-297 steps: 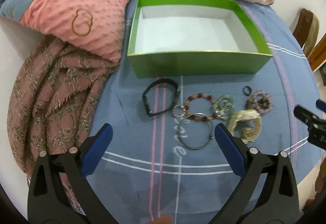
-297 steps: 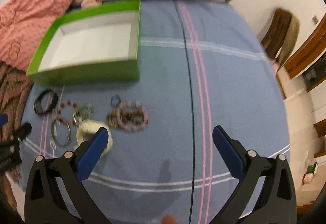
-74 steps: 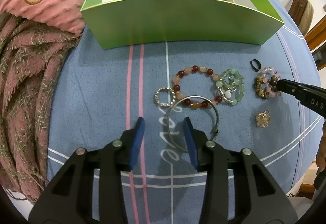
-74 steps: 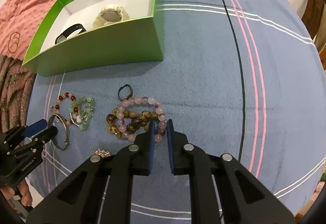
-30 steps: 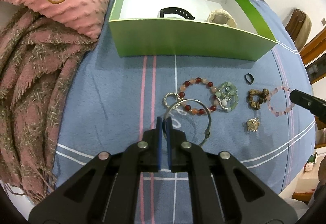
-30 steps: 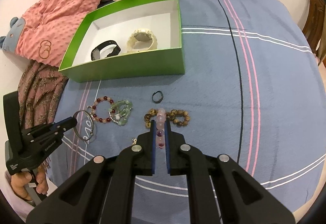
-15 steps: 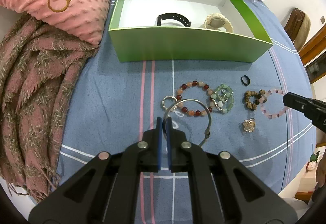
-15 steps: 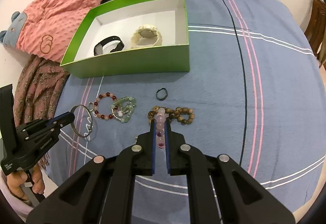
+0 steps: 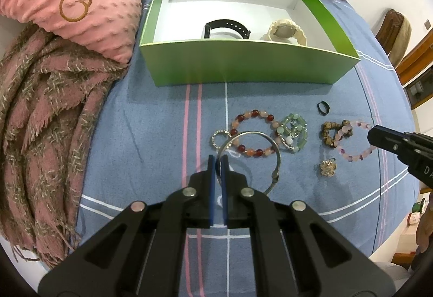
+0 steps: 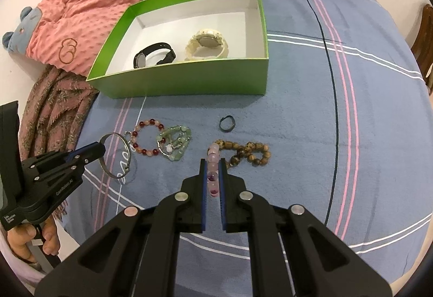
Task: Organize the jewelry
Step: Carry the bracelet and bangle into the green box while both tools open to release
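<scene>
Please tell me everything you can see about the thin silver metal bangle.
The thin silver metal bangle is a plain round wire hoop with a small clasp-like fitting on its near right side. The left gripper is shut on its left rim and holds it tilted, lifted above the blue striped cloth. In the left wrist view it overlaps the red and orange bead bracelet and the small sparkly silver ring; whether it touches them is unclear.

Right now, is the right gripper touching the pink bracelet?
Touching. The right wrist view shows the right gripper shut on the pink bracelet, beads pinched between both blue pads; the left wrist view shows it hanging from the tip.
</scene>
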A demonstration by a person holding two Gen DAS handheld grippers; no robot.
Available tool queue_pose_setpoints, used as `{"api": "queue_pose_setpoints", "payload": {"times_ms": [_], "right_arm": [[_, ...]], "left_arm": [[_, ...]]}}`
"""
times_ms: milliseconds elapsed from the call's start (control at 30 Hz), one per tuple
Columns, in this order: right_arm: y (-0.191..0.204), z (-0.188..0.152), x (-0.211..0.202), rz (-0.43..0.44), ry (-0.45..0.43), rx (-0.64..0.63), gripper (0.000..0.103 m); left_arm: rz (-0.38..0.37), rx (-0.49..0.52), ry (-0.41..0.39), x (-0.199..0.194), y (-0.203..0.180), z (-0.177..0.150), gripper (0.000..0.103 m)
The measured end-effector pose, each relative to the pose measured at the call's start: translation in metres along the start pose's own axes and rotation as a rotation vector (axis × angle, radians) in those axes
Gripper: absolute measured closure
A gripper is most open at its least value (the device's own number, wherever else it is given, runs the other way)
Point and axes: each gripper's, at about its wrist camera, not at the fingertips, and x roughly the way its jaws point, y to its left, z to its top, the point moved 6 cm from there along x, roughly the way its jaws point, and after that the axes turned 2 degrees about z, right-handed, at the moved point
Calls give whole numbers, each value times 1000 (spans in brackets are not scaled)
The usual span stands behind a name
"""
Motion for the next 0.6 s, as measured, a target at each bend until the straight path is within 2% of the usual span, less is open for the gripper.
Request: {"api": "queue_pose_setpoints", "payload": {"times_ms": [300, 433, 600], "right_arm": [[6, 6, -5, 4, -7, -11, 95], [16, 21, -19, 31, -43, -25, 95], [35, 57, -44, 59, -131, -63, 95]], "left_arm": [[-1, -4, -22, -11, 3, 10, 99], [3, -2, -80, -28, 3, 34, 99], [8, -15, -142, -43, 10, 67, 99]]}}
